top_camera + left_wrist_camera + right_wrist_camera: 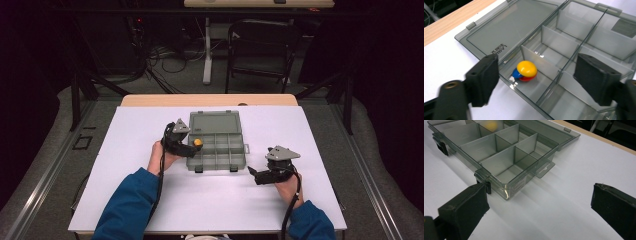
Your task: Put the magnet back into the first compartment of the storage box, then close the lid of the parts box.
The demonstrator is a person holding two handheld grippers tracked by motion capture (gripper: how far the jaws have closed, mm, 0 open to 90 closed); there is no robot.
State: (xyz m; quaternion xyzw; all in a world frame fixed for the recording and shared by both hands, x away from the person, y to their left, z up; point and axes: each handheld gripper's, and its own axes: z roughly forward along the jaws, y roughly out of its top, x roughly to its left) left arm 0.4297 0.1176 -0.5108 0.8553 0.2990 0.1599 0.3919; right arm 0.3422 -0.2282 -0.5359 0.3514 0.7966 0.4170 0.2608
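Three stacked discs (525,71) lie in a corner compartment of the organiser box (584,37), beneath the wide-open, empty left gripper (536,77), while the right gripper (536,207) waits open and empty on the table (574,170).

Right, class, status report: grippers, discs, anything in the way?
Left gripper open above box. Right gripper open, idle. Yellow disc stacked on blue and red in compartment. Nothing in the way.
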